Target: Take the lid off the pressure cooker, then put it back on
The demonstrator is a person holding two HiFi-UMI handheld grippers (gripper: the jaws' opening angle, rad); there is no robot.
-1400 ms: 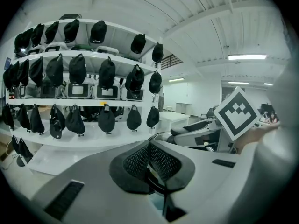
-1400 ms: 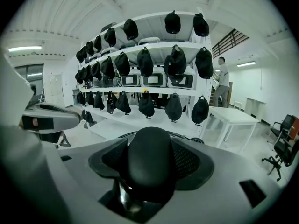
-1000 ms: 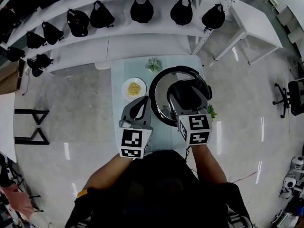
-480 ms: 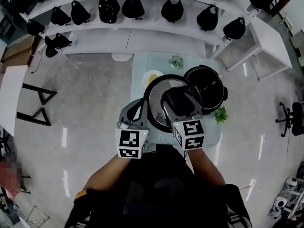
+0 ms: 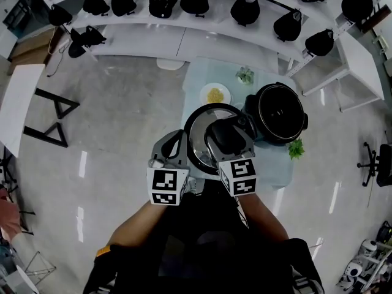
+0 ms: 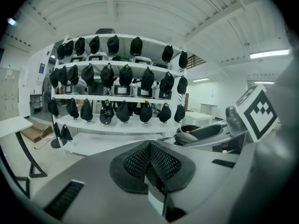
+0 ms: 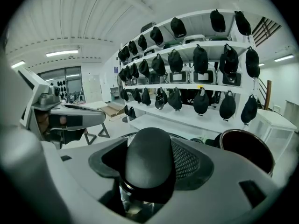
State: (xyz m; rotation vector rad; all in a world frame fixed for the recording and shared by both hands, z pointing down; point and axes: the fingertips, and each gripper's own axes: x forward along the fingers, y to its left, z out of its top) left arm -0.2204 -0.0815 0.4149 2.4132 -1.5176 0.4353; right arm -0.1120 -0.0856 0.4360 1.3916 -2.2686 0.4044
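The right claw (image 5: 228, 137) pinches the black handle (image 7: 148, 160) of the pressure cooker lid (image 5: 197, 133). It holds the lid off the pot (image 5: 280, 114), just to the pot's left, over the near edge of the worktop (image 5: 272, 167). The pot stands open, its dark inside showing. The left claw (image 5: 176, 144) is pressed together on nothing, beside the lid's left rim. A small plate (image 5: 204, 98) of yellow food sits behind the lid.

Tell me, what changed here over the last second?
The right gripper, shut on the lid, has carried it off the pressure cooker, leftward and nearer the person, leaving the cooker open. The left gripper stayed shut and empty.
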